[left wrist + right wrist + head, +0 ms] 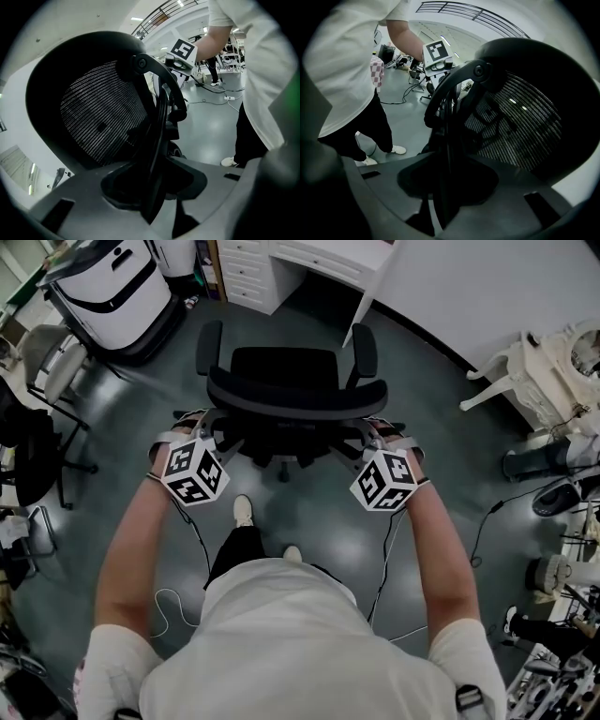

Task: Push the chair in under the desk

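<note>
A black office chair (284, 369) with a mesh backrest (295, 401) stands on the grey floor, facing the white desk (323, 257); its seat is short of the dark gap under the desk. My left gripper (210, 424) is shut on the left edge of the backrest, whose frame (161, 117) runs between the jaws of my left gripper (154, 187). My right gripper (373, 433) is shut on the right edge, and the frame (447, 126) passes between the jaws of my right gripper (445, 185). Each view shows the other gripper's marker cube (183, 49) (437, 50) across the chair.
A white drawer unit (246, 273) stands left of the desk gap. A white machine on wheels (111, 289) is at the far left, another chair (42, 427) beside it. An ornate white table (539, 376) and cables (483, 521) lie to the right.
</note>
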`<action>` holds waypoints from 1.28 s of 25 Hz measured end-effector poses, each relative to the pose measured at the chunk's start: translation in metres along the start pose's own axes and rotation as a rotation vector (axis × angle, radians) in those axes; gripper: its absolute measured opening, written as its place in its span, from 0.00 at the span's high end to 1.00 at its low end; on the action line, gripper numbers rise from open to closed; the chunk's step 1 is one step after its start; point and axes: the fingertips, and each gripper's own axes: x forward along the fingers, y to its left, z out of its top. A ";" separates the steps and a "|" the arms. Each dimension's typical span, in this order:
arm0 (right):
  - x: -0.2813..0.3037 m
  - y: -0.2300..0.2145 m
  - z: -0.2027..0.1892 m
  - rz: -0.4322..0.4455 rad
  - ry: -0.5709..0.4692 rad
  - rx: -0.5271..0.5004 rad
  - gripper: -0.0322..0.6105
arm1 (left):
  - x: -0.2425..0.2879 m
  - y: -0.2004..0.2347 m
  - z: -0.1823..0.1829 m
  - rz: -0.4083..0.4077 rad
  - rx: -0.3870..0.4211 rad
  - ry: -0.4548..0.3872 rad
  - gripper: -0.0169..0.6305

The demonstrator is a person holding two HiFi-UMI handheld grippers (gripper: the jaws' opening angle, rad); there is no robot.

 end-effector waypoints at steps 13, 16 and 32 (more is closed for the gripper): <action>0.062 -0.049 0.035 -0.001 0.041 0.057 0.77 | 0.010 0.075 -0.058 -0.029 0.018 -0.025 0.71; 0.077 -0.062 0.036 -0.010 0.047 0.061 0.77 | 0.017 0.091 -0.068 -0.030 0.021 -0.028 0.71; 0.144 -0.124 0.057 -0.044 0.103 0.130 0.77 | 0.044 0.178 -0.121 -0.094 0.068 -0.058 0.71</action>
